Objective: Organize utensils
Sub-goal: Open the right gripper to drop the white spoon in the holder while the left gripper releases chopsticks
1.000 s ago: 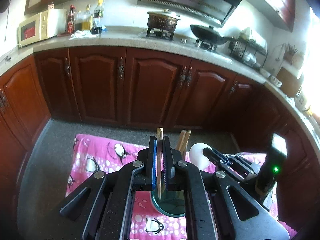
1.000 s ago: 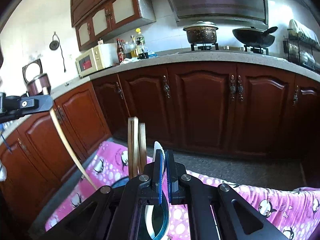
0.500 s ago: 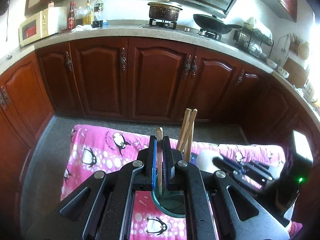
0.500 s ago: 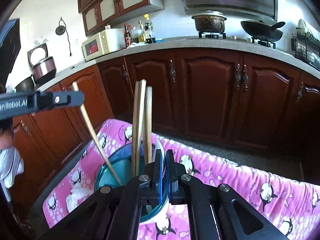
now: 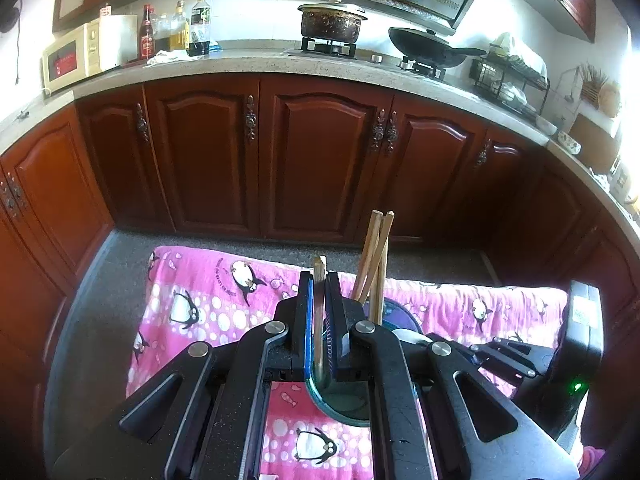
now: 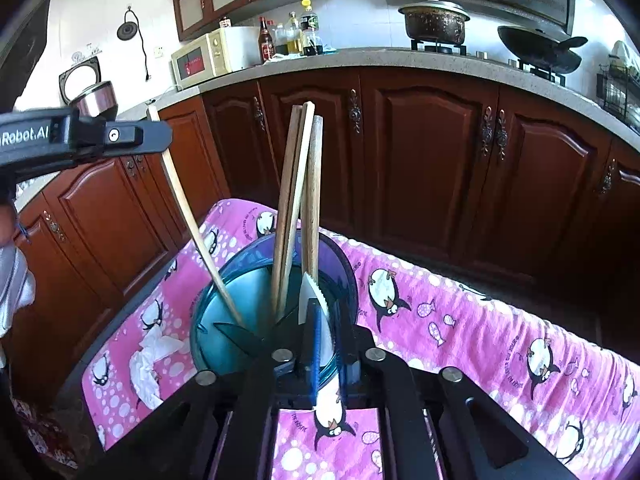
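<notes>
Right wrist view showed my right tool (image 6: 326,320) with its jaws just parting a little, the white serrated utensil (image 6: 310,294) between them standing in the teal holder (image 6: 224,308); whether the pads still pressed it I could not tell. A second ago that holder was barely in sight under the tool, and now its whole mouth lay open below me, on the pink penguin cloth (image 6: 460,320). Three wooden chopsticks (image 6: 298,200) stood upright in it. My left tool (image 6: 120,140) stayed clamped on a single chopstick (image 6: 192,224), whose lower end leaned into the holder (it had hung outside the rim before). Left wrist view had that chopstick (image 5: 319,320) pinched between the closed jaws of the left tool (image 5: 319,312), the holder's rim (image 5: 320,400) mostly hidden behind the fingers. My right tool (image 5: 500,356) was cut off there, its jaws unseen.
</notes>
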A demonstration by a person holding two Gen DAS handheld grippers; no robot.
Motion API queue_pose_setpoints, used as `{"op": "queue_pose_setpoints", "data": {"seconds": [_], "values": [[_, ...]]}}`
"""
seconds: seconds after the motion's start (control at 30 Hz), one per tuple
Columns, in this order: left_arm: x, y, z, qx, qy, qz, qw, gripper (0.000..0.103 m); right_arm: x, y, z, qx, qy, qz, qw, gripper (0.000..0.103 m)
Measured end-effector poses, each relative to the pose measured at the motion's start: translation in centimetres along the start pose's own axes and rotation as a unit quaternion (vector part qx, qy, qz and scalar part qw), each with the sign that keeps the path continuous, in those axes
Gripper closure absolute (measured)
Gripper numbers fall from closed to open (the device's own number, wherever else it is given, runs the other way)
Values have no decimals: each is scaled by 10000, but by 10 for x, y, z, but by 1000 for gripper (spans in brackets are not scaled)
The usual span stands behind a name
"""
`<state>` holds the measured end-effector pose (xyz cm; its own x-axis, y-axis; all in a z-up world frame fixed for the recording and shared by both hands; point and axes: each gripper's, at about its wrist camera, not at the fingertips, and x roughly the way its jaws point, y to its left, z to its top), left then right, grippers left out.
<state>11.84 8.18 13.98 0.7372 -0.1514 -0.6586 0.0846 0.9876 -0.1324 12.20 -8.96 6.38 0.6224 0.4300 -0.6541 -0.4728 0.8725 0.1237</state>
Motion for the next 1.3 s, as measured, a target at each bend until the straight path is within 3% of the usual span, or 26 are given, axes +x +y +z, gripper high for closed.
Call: {"op": "queue_pose_setpoints", "data": {"seconds": [0.03, 0.1, 0.57, 0.63, 0.7, 0.77, 1.3], "values": [[-1, 1, 0, -5, 12, -17, 10000, 99, -3, 0, 0, 41, -27, 13, 10000, 84], [-4, 4, 0, -32, 36, -35, 10000, 99, -10, -2, 0, 124, -102, 55, 9999, 79], [18, -1, -10, -181, 375, -44, 9991, 98, -44, -7, -5, 428, -249, 72, 9987, 70], [19, 3, -11, -257, 411, -49, 9988, 94, -47, -8, -7, 455, -264, 78, 9986, 68], [16, 6, -13, -326, 417, -26, 9986, 70, -51, -9, -9, 497, -272, 89, 9984, 68], [10, 7, -15, -360, 382, -65, 9986, 61, -53, -12, -10, 539, -275, 110, 9981, 67], [-26, -21, -54, 40, 74, 326, 9994, 51, -82, -9, -29, 692, -302, -30, 9971, 63]]}}
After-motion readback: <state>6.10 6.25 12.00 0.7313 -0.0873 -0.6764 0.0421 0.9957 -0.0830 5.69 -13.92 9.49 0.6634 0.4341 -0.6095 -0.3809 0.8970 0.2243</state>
